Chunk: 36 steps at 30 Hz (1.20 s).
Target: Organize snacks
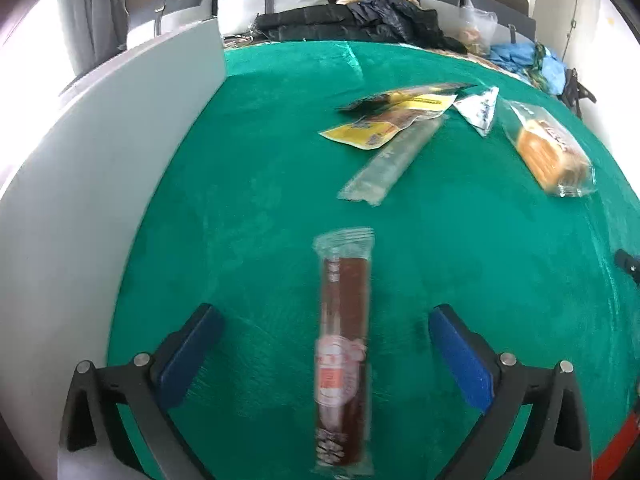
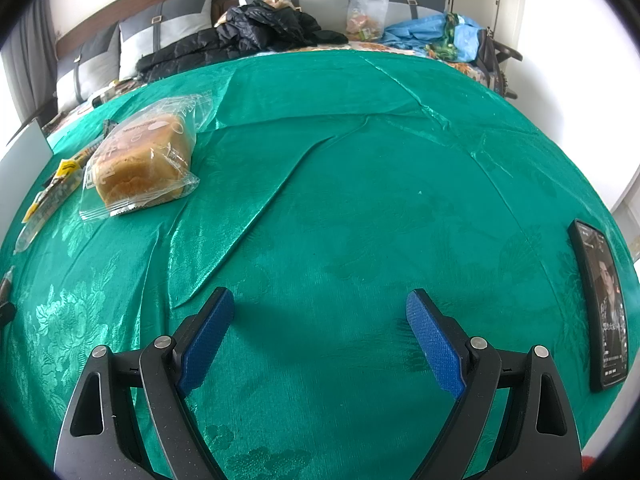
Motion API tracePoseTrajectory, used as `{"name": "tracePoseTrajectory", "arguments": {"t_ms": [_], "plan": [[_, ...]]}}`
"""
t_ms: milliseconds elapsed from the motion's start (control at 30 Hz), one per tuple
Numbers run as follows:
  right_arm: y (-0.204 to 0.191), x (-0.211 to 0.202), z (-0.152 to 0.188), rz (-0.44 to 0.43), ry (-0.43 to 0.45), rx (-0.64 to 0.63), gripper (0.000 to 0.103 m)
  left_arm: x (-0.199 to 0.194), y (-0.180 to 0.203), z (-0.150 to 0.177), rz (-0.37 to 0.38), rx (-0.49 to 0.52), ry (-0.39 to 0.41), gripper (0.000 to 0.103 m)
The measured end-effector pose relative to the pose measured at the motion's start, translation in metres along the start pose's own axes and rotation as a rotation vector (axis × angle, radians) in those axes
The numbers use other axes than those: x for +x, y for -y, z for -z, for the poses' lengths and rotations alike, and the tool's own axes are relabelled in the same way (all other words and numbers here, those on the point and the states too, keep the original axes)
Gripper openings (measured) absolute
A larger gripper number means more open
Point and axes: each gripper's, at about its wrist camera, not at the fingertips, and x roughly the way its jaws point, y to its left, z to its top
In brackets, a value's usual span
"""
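A long brown sausage stick in a clear wrapper (image 1: 344, 344) lies on the green cloth (image 1: 260, 208), lengthwise between the wide-apart blue pads of my left gripper (image 1: 326, 320); neither pad touches it. Further back lie a clear stick pack (image 1: 390, 162), yellow snack packets (image 1: 384, 124), a small white packet (image 1: 482, 110) and a wrapped bread loaf (image 1: 550, 152). My right gripper (image 2: 320, 304) stands open over bare cloth with nothing between its fingers. The bread loaf (image 2: 140, 160) and yellow packets (image 2: 56, 188) sit to its far left.
A white board (image 1: 100, 168) borders the cloth on the left. A black phone (image 2: 604, 304) lies at the right edge. Dark jackets (image 2: 240, 40), a plastic bag (image 2: 366, 16) and blue fabric (image 2: 432, 32) are piled at the back by grey cushions.
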Motion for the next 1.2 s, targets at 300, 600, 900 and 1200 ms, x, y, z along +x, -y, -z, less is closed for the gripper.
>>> {"name": "tracePoseTrajectory", "arguments": {"t_ms": [300,600,900,1200], "plan": [[0.0001,0.0001,0.0000,0.000,0.000,0.000,0.090,-0.0007,0.0017,0.0047,-0.005,-0.003,0.025,0.103],[0.0000,0.0004,0.0001,0.000,0.001,0.000,0.090,-0.0014,0.0013,0.0059,-0.005,-0.003,0.025,0.103],[0.0000,0.0006,0.0000,0.000,0.001,-0.001,0.090,-0.0016,0.0012,0.0065,-0.006,-0.004,0.026,0.103],[-0.0001,0.0008,0.0000,0.000,0.002,-0.002,0.090,-0.0016,0.0008,0.0069,-0.006,-0.004,0.026,0.103]]}}
